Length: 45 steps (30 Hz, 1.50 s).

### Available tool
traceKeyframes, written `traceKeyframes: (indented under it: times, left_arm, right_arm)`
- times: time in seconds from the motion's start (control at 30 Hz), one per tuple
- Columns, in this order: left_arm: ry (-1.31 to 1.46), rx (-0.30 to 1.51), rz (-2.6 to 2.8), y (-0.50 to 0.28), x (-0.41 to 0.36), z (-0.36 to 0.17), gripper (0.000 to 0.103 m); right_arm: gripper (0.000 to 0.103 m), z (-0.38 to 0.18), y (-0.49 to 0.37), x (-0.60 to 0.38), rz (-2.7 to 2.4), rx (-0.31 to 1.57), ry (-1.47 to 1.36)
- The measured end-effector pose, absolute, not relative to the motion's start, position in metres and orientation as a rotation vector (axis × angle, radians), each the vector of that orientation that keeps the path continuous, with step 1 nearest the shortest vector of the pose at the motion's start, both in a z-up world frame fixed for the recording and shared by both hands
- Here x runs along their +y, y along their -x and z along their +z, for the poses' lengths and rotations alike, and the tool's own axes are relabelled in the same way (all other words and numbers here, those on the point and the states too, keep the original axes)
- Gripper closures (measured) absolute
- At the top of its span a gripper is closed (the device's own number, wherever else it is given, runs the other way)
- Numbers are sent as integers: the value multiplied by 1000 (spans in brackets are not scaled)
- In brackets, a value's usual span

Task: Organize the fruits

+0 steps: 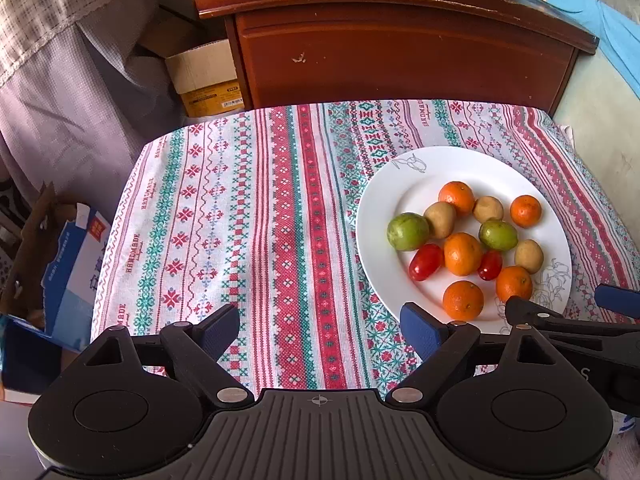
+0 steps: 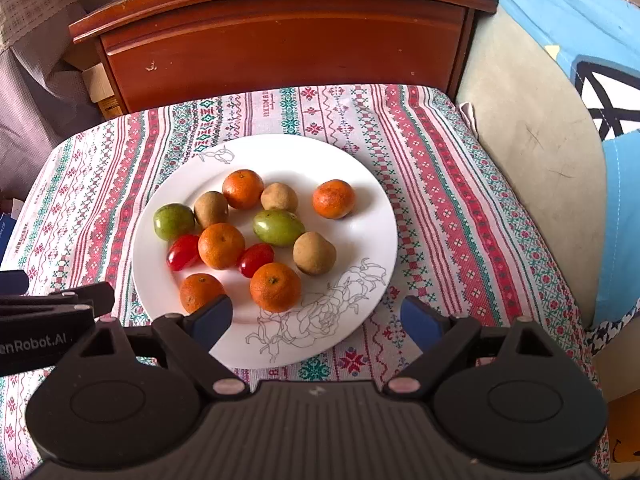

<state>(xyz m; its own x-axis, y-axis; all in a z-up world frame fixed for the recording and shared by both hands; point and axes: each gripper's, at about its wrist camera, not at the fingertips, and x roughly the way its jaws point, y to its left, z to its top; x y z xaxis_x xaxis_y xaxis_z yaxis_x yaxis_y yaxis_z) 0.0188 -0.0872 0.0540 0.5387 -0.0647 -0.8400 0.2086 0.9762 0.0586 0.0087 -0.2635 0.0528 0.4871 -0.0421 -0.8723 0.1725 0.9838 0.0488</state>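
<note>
A white plate (image 2: pixel 360 184) with a line-drawn flower sits on the patterned tablecloth; it also shows in the left wrist view (image 1: pixel 492 168). On it lie several small oranges (image 2: pixel 221 246), two green fruits (image 2: pixel 278 227), three brown fruits (image 2: pixel 314 253) and two red cherry tomatoes (image 2: pixel 256 259). My right gripper (image 2: pixel 318 322) is open and empty over the plate's near rim. My left gripper (image 1: pixel 320 330) is open and empty over bare cloth, left of the plate. The nearest orange (image 1: pixel 463 300) lies just beyond its right finger.
A dark wooden cabinet (image 1: pixel 400 52) stands behind the table. Cardboard boxes (image 1: pixel 204 76) and a blue box (image 1: pixel 76 264) sit off the left edge. A cushion and blue fabric (image 2: pixel 560 40) lie to the right. The cloth (image 1: pixel 260 220) left of the plate is bare.
</note>
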Motion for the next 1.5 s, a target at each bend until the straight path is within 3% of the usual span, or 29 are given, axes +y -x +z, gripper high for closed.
traceKeyframes:
  times: [0.8,1.3,1.5]
  left_arm:
    - [-144,958,-146,36,-37,66,14]
    - [-112,991,-126,52,-1,53,14]
    - [-98,997,-122,51,5,49,14]
  right_arm:
    - [12,62,52,-220,4,1015,-124]
    - [12,30,88,-174,108,996,-73]
    - [1,19,90,-166,121,921,6]
